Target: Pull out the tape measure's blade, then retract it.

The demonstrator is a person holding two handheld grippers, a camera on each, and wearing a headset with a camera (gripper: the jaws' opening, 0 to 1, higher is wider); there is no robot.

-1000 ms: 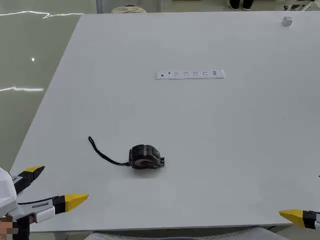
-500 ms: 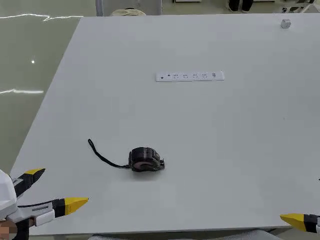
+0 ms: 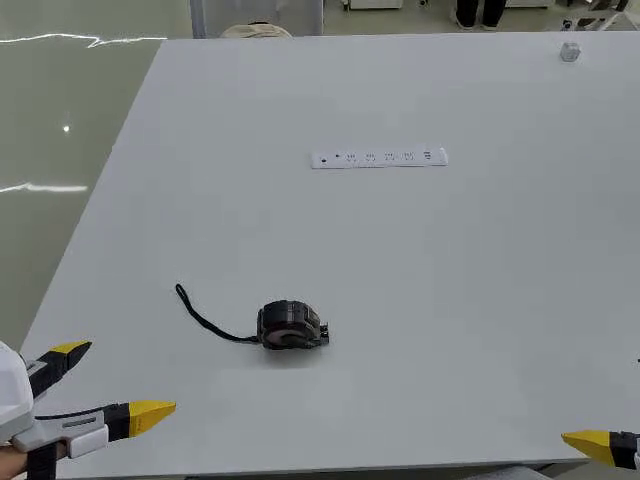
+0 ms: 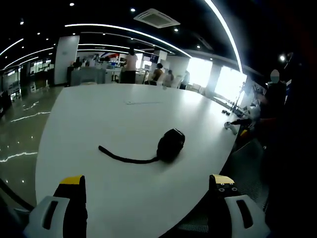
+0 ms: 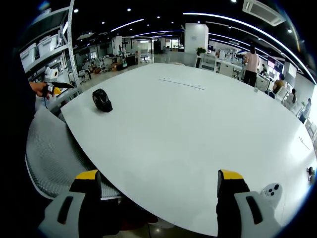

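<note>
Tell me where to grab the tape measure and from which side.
Grip the tape measure across the rounded body of its case with the left gripper, coming in from the near left, the side that gripper is on. The strap trails off to the left, so close past it, on the case itself. The blade end seems to face right, which would leave it free for the right gripper.

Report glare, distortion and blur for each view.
Head view: sharp; glare streaks on the floor beside the table; tape measure casts a faint shadow. Left gripper view: fisheye curves the table edge; windows blown out. Right gripper view: same curving; ceiling lights arc.
</note>
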